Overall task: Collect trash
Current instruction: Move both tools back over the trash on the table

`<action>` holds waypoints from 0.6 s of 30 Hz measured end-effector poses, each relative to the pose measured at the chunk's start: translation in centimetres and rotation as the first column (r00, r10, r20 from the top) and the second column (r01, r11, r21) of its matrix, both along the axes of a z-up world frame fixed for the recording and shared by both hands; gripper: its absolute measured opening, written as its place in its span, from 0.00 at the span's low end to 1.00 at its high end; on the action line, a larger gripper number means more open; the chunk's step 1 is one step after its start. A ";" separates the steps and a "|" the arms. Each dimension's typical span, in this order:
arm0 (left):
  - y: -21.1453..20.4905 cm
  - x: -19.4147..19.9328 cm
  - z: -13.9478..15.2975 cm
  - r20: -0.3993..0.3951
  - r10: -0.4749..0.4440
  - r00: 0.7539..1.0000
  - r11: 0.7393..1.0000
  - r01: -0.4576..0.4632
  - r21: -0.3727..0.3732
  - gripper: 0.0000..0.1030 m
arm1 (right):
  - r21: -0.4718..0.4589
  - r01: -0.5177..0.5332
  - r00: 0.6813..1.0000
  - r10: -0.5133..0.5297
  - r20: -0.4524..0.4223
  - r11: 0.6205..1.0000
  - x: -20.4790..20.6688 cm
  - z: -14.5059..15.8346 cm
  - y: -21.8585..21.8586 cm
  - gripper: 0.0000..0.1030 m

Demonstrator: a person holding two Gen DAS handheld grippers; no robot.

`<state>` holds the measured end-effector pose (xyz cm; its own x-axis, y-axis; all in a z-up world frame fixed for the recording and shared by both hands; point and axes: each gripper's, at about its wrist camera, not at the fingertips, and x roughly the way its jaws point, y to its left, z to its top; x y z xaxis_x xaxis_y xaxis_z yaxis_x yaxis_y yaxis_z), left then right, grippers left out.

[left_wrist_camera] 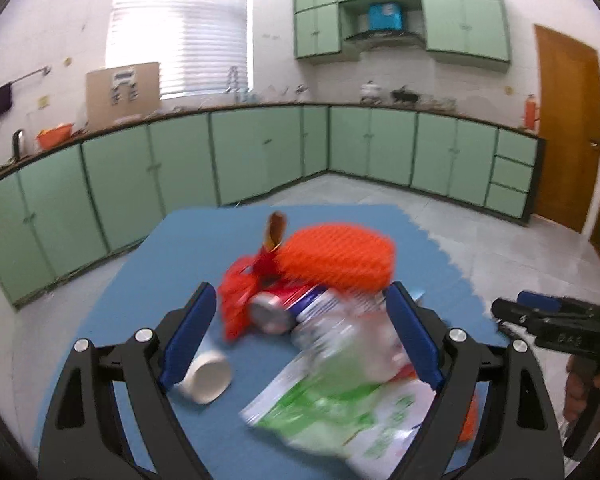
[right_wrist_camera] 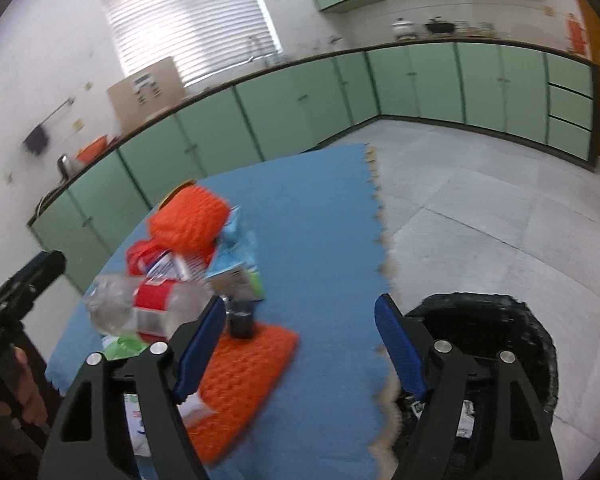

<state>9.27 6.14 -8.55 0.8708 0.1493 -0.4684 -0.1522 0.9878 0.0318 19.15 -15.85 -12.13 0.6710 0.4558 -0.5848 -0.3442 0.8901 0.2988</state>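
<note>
A pile of trash lies on a blue foam mat (left_wrist_camera: pixel 148 280). It holds orange foam netting (left_wrist_camera: pixel 336 256), a red soda can (left_wrist_camera: pixel 276 310), a clear plastic bottle (left_wrist_camera: pixel 348 336), a white cup (left_wrist_camera: pixel 208 376) on its side and a green and white wrapper (left_wrist_camera: pixel 340 412). My left gripper (left_wrist_camera: pixel 300 340) is open above the bottle and can, empty. My right gripper (right_wrist_camera: pixel 300 344) is open and empty over the mat (right_wrist_camera: pixel 320 240), between a flat orange net (right_wrist_camera: pixel 240 380) and a black trash bin (right_wrist_camera: pixel 512 320). The bottle (right_wrist_camera: pixel 140 308) also shows in the right wrist view.
Green kitchen cabinets (left_wrist_camera: pixel 260 152) run along the walls beyond the mat. Grey tiled floor (right_wrist_camera: pixel 480 208) lies to the right of the mat. A small dark cup (right_wrist_camera: pixel 241 322) and a blue carton (right_wrist_camera: pixel 236 256) stand in the pile. A brown door (left_wrist_camera: pixel 568 128) is at far right.
</note>
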 end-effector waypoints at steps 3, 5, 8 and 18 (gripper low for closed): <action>1.1 -0.6 -0.8 -0.033 0.021 0.999 1.000 -0.021 -0.003 0.82 | -0.028 -0.038 0.999 0.037 -0.009 0.999 -0.9 -0.1 1.4 0.70; 1.7 -1.3 -1.4 -0.058 0.028 0.998 0.999 -0.029 -0.015 0.82 | -0.035 -0.068 0.997 0.068 -0.021 0.997 -1.8 -0.3 2.0 0.69; 2.4 -2.6 -2.5 -0.092 0.036 0.995 0.999 -0.039 -0.023 0.82 | -0.038 -0.138 0.990 0.137 -0.035 0.990 -3.4 -0.4 3.1 0.66; 4.1 -3.1 -4.0 -0.110 0.088 0.990 0.995 -0.093 -0.044 0.82 | -0.084 -0.229 0.969 0.219 -0.117 0.970 -4.7 -3.0 6.2 0.49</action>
